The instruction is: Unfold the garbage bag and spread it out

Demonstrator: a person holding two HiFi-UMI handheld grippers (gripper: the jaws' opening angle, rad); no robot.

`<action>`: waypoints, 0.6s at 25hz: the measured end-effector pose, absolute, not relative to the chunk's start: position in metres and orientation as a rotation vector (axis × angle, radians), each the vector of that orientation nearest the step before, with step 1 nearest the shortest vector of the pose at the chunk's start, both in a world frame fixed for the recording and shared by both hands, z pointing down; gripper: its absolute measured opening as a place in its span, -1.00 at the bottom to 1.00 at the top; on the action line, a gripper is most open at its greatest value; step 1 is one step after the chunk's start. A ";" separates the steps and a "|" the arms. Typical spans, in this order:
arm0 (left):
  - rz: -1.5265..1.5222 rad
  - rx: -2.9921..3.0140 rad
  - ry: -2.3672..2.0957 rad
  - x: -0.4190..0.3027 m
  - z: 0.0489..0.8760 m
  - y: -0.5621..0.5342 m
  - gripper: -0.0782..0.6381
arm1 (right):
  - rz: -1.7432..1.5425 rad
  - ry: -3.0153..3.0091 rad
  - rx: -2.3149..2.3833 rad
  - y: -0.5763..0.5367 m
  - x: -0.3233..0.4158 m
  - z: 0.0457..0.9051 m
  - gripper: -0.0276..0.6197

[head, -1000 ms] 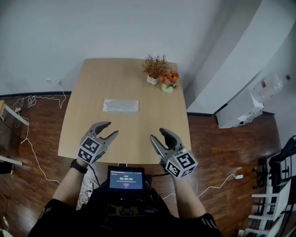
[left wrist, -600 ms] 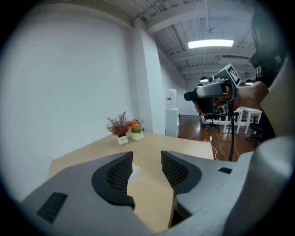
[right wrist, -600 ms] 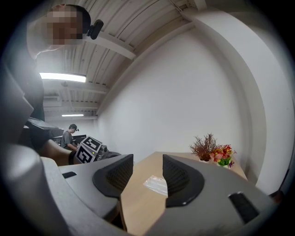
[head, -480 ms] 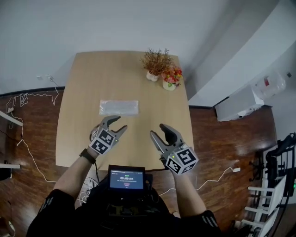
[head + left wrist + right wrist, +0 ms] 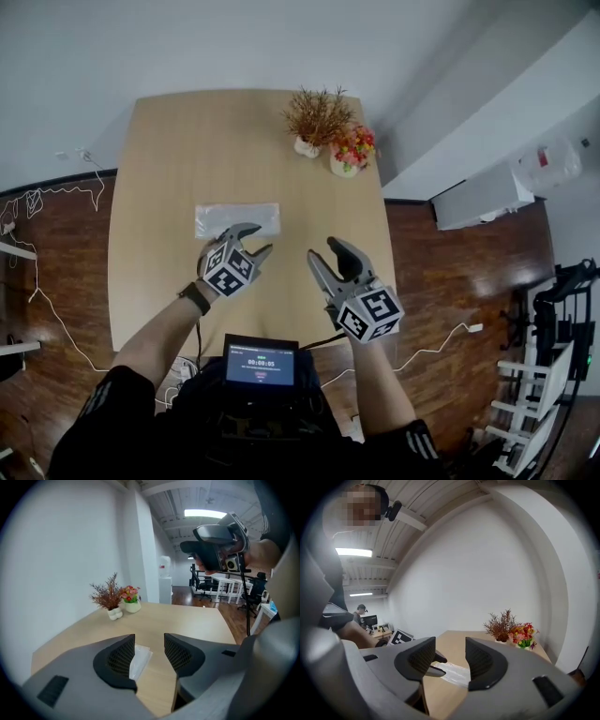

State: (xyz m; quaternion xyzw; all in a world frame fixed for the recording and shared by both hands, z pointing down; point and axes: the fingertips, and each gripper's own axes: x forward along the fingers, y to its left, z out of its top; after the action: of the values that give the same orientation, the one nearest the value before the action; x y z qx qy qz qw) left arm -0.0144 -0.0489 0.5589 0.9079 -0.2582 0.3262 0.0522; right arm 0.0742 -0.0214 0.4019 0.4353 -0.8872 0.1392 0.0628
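Garbage bag (image 5: 237,219) lies folded into a flat, pale, translucent rectangle near the middle of the light wood table (image 5: 159,159), as my head view shows. My left gripper (image 5: 258,238) sits at the bag's near edge with its grey jaws parted and nothing between them; I cannot tell from here whether a tip touches the plastic. My right gripper (image 5: 323,248) hovers just beside it to the right, over bare wood, jaws likewise apart and empty. At the table's far end stand a dried brown plant (image 5: 317,117) in a white pot and a small pot of red and yellow flowers (image 5: 352,150).

In the left gripper view, the left gripper (image 5: 149,644) has a clear gap between its two ribbed dark pads. The crinkled, glossy bag (image 5: 140,660) lies on the table below, partly hidden by the left-hand jaw, and neither pad presses on it.

In the right gripper view, the right gripper (image 5: 451,648) is open about as wide, holding nothing. Through the gap I see the bag (image 5: 454,673) flat on the wood, with the left gripper (image 5: 442,666) at its edge.
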 end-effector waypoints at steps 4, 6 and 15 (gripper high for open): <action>1.068 2.722 -0.758 -0.009 0.587 -0.061 -0.22 | 0.439 -2.661 1.301 -0.042 0.074 0.418 -0.22; 1.123 2.705 -0.746 -0.003 0.603 -0.064 -0.22 | 0.465 -2.654 1.285 -0.051 0.074 0.429 -0.22; 1.374 2.627 -0.716 0.025 0.679 -0.090 -0.22 | 0.581 -2.624 1.230 -0.083 0.077 0.480 -0.22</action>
State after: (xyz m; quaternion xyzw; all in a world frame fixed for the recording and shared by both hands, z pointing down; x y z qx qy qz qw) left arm 0.0250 -0.0903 0.6789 0.8604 -0.2347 0.4501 0.0460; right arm 0.0774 -0.0828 0.4800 0.4143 -0.8840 0.1956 0.0928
